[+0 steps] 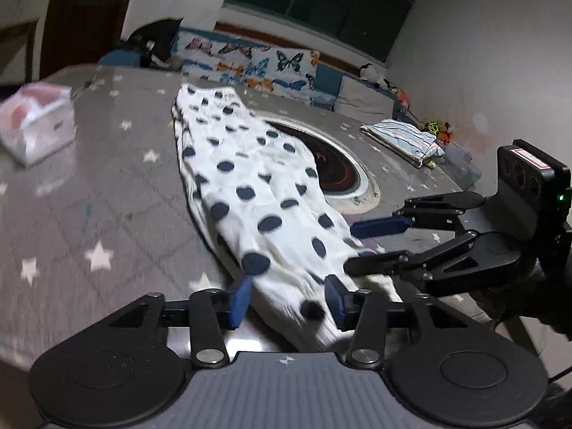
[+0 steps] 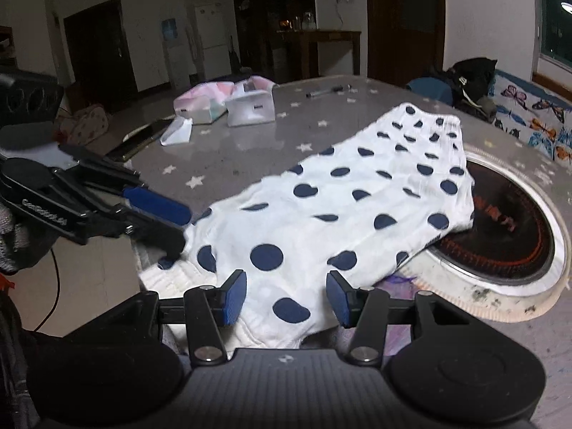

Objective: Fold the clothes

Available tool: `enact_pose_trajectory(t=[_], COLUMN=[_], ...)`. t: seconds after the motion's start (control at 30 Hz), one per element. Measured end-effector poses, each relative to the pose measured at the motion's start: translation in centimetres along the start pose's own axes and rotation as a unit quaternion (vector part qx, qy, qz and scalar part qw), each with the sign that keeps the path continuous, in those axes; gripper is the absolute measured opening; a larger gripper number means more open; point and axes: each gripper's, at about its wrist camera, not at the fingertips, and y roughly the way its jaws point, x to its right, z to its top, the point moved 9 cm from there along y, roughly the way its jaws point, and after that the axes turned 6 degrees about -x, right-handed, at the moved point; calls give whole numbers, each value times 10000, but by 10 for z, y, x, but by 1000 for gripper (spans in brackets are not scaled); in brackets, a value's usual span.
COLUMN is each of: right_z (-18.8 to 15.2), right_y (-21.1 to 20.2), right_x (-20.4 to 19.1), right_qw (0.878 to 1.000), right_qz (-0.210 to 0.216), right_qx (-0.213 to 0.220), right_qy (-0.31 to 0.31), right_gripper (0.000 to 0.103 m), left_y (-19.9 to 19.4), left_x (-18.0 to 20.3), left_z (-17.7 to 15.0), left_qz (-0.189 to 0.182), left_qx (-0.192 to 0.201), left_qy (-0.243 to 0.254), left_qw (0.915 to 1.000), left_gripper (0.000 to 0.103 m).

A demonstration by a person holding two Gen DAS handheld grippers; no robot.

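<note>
A white garment with navy polka dots point(image 1: 257, 186) point(image 2: 357, 207) lies folded into a long strip on the grey star-patterned table point(image 1: 89, 196) point(image 2: 232, 157). Its far side partly covers a round inset burner point(image 1: 339, 168) point(image 2: 500, 228). My left gripper point(image 1: 287, 300) point(image 2: 178, 228) is open at the garment's near left corner; the hem lies loose between its blue pads. My right gripper point(image 2: 286, 302) point(image 1: 364, 246) is open at the near right corner, with cloth lying flat between its pads and not pinched.
A tissue box point(image 1: 35, 125) point(image 2: 250, 103), a pink pack point(image 2: 200, 103), a pen point(image 2: 327, 91) and a dark flat device point(image 2: 139, 139) sit on the far left of the table. A folded striped cloth point(image 1: 404, 139) lies at the far right. A butterfly-print sofa point(image 1: 250, 60) stands behind.
</note>
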Motion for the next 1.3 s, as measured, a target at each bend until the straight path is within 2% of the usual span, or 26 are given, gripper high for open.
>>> enact_pose_trajectory(t=[0.07, 0.27, 0.47, 0.53, 0.67, 0.9, 1.07, 1.1, 1.17, 1.3], right_z=[0, -5, -9, -10, -11, -12, -16, -16, -17, -17], right_y=[-4, -9, -16, -18, -18, -24, -27, -27, -25, -18], right_x=[-2, -7, -14, -16, -18, -24, -37, -40, -46, -59], right_qw=[10000, 10000, 9998, 9997, 9997, 9991, 9965, 9955, 9933, 9863], right_qz=[-9, -17, -40, -40, -27, -32, -50, -38, -58, -166], right_qx=[22, -6, -13, -17, -35, -10, -18, -22, -14, 9], right_qy=[-37, -87, -202, -232, -252, -427, -833, -941, -1157, -1641], right_gripper=[55, 56, 60, 60, 60, 60, 61, 65, 70, 70], left_y=[0, 10, 11, 13, 15, 13, 13, 14, 14, 16], left_x=[1, 4, 4, 5, 3, -5, -9, -10, -12, -10], left_z=[-7, -23, -27, -27, -27, -18, -9, -7, -2, 8], left_qz=[-49, -266, -385, -397, -447, -774, -1010, -1058, -1105, -1198], left_qx=[-114, -477, -566, -588, -666, -705, -771, -788, -793, -800], left_qy=[-139, -546, -815, -839, -1018, -1577, -1959, -2039, -2135, -2181], left_qw=[9998, 9970, 9943, 9939, 9916, 9819, 9724, 9701, 9674, 9652], left_gripper=[52, 53, 50, 46, 28, 19, 18, 18, 18, 18])
